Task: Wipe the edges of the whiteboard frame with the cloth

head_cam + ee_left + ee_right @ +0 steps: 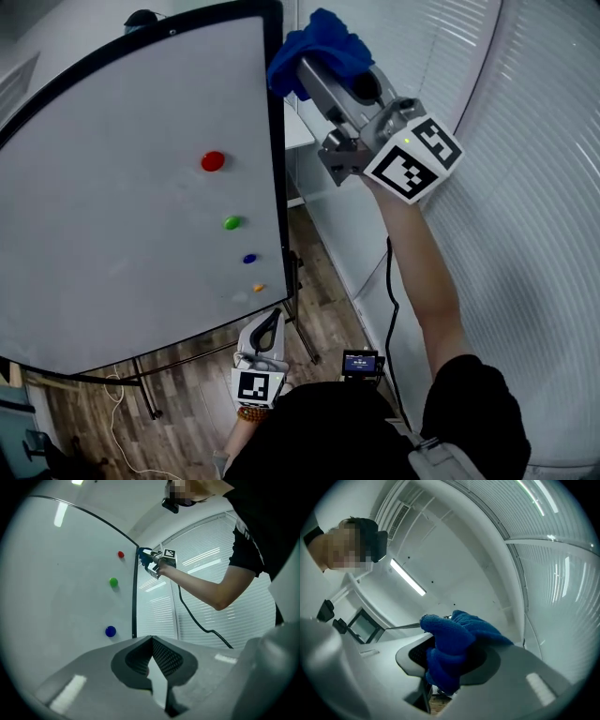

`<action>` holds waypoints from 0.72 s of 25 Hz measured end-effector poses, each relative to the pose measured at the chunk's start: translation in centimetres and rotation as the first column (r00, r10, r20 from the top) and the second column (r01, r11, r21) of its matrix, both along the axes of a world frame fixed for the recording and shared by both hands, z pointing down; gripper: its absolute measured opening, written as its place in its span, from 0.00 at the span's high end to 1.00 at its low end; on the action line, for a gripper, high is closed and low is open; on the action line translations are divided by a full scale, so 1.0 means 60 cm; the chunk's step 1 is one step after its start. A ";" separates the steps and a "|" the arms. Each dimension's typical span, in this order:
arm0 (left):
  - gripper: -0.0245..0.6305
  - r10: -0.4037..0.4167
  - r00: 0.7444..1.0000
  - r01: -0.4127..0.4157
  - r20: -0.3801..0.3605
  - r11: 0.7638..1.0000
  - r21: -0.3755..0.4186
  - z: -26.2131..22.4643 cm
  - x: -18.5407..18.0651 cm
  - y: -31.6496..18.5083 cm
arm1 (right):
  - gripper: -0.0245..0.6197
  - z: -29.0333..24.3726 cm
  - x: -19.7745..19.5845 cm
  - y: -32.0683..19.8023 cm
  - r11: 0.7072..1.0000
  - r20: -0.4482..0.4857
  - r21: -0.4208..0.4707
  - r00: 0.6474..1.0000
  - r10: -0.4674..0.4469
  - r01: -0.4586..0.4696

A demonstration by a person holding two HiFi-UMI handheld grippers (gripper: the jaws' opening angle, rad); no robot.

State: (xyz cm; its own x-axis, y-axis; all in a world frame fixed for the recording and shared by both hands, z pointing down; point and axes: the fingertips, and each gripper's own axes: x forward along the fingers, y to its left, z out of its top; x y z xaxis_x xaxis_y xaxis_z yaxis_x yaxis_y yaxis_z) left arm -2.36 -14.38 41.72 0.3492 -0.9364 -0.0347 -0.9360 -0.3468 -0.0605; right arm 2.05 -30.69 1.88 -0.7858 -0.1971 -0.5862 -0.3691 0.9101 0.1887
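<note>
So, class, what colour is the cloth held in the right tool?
The cloth is blue; right gripper view.

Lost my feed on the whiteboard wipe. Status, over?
Right gripper shut on blue cloth, cloth at whiteboard frame top right corner. Left gripper shut, empty, held low. Nothing in the way.

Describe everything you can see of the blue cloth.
The cloth is deep blue and fluffy, like microfibre. It is bunched into a thick wad, with folds spilling out past the jaws. The right gripper is shut on it and holds it raised high. The cloth sits against the right edge of the black whiteboard frame, just below the top corner. It looks pressed onto the frame, though contact cannot be confirmed. Nothing else touches it.
</note>
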 end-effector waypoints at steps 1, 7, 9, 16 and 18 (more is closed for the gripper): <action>0.96 -0.005 1.000 0.005 0.002 1.000 0.001 0.006 0.005 -0.003 | 0.72 -0.001 -0.002 0.001 1.000 -0.001 0.002 1.000 -0.024 0.024; 0.96 -0.035 0.999 0.035 -0.010 0.999 0.001 0.001 0.009 -0.030 | 0.69 -0.040 -0.054 -0.007 0.984 -0.055 -0.017 0.983 -0.176 0.175; 0.96 -0.040 0.999 0.040 -0.014 0.999 0.007 0.001 0.015 -0.033 | 0.68 -0.044 -0.059 -0.006 0.978 -0.064 -0.022 0.976 -0.208 0.207; 0.96 -0.043 0.999 0.043 0.016 0.999 0.014 0.018 0.029 -0.026 | 0.68 -0.046 -0.061 -0.001 0.961 -0.048 -0.030 0.960 -0.275 0.274; 0.96 -0.045 0.999 0.045 0.013 0.999 0.011 0.019 0.028 -0.028 | 0.69 -0.045 -0.063 -0.004 0.957 -0.039 -0.034 0.957 -0.289 0.288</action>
State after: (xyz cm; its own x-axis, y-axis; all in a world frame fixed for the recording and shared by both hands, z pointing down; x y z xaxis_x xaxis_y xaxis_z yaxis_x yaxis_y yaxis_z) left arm -0.68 -16.09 42.86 0.3076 -0.9506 -0.0408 -0.9496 -0.3040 -0.0763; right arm -1.71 -30.90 -0.84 -0.8359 0.0259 -0.5483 -0.0824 0.9817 0.1719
